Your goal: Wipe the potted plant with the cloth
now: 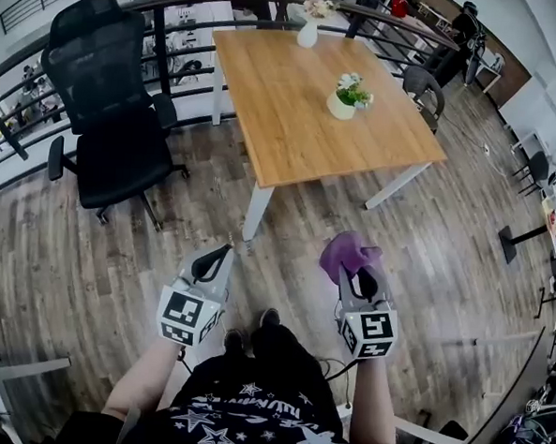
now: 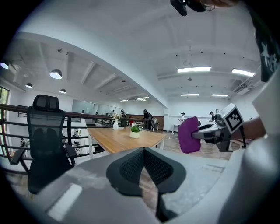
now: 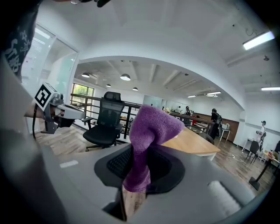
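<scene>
A small potted plant [image 1: 347, 96] in a white pot stands on the wooden table [image 1: 293, 123], towards its right side; it also shows far off as the potted plant [image 2: 134, 131] in the left gripper view. My right gripper [image 1: 357, 273] is shut on a purple cloth [image 1: 348, 254], which bunches up above the jaws as the purple cloth [image 3: 151, 131]. My left gripper [image 1: 218, 258] is shut with nothing in it, its pads [image 2: 131, 168] pressed together. Both grippers hover over the wood floor, well short of the table.
A white vase with flowers [image 1: 309, 29] stands at the table's far end. A black office chair [image 1: 111, 112] sits left of the table, by a dark railing [image 1: 176, 41]. Another chair [image 1: 425, 87] is at the table's right. People stand far off in the room.
</scene>
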Demonstrator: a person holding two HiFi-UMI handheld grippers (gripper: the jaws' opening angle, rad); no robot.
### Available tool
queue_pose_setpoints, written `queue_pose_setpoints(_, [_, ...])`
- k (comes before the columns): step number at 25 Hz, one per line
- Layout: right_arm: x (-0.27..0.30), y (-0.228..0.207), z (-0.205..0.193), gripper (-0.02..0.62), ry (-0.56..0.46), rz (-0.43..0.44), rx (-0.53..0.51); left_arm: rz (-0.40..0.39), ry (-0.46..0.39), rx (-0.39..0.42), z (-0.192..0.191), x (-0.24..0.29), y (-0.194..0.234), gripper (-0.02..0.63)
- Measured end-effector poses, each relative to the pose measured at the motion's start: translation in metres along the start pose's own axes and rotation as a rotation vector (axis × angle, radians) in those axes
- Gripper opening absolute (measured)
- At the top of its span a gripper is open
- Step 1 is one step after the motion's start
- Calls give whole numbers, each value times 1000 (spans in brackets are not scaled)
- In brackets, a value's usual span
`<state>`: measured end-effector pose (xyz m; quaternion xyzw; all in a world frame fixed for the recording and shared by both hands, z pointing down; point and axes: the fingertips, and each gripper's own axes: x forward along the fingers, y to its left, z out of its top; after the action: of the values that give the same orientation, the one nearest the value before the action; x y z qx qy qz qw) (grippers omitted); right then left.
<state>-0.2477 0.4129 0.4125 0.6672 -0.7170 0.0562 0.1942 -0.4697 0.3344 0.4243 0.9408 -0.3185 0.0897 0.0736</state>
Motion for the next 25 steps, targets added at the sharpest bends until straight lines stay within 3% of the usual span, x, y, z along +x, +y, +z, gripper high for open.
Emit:
queue_pose_setpoints(8, [-2, 4, -12, 81, 24, 41, -18, 5, -1, 1, 0, 5, 3, 2])
queue_pose_setpoints(13, [8, -17, -14, 83, -6, 9, 58, -6, 10, 9, 1, 22, 2, 2])
queue_pose_setpoints(16, [18, -23, -23, 83, 0, 12, 49, -14, 29, 12, -6, 37, 3, 2])
queue_pose_setpoints(25, [68, -89, -30, 84, 13, -21, 105, -20, 74, 11, -5, 113, 10, 2])
